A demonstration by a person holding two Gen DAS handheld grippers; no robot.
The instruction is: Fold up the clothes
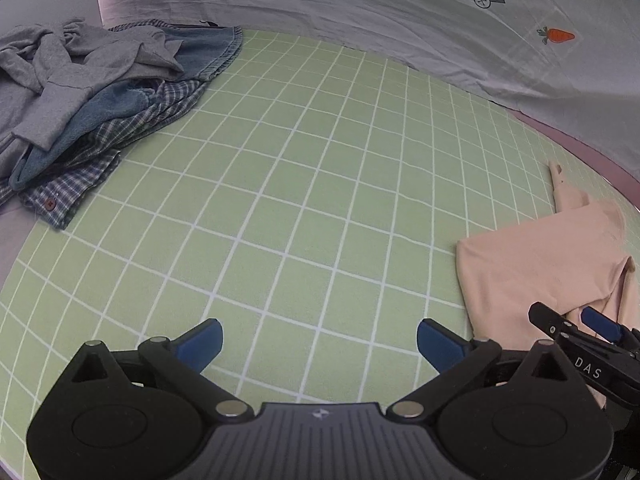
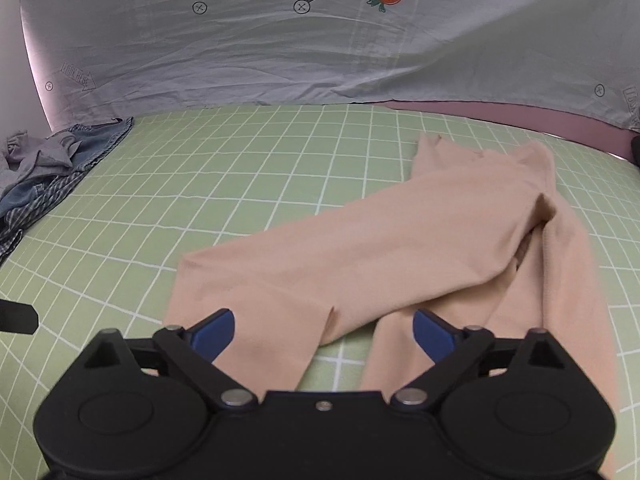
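Note:
A peach-coloured pair of leggings [image 2: 392, 240] lies loosely on the green grid mat [image 2: 240, 168], its two legs running toward the camera. My right gripper [image 2: 323, 334] hovers open just above the near leg ends, one blue pad on each side, gripping nothing. In the left wrist view the same peach garment [image 1: 540, 264] lies at the right edge. My left gripper [image 1: 319, 342] is open over bare mat, left of the garment. The right gripper [image 1: 588, 340] pokes in at the lower right, over the peach cloth.
A heap of other clothes [image 1: 80, 96] lies at the mat's far left: a grey top, blue denim and a checked shirt. A pale sheet [image 2: 280, 40] printed with carrots hangs behind the mat. A pink surface edge [image 2: 520, 116] shows at the far right.

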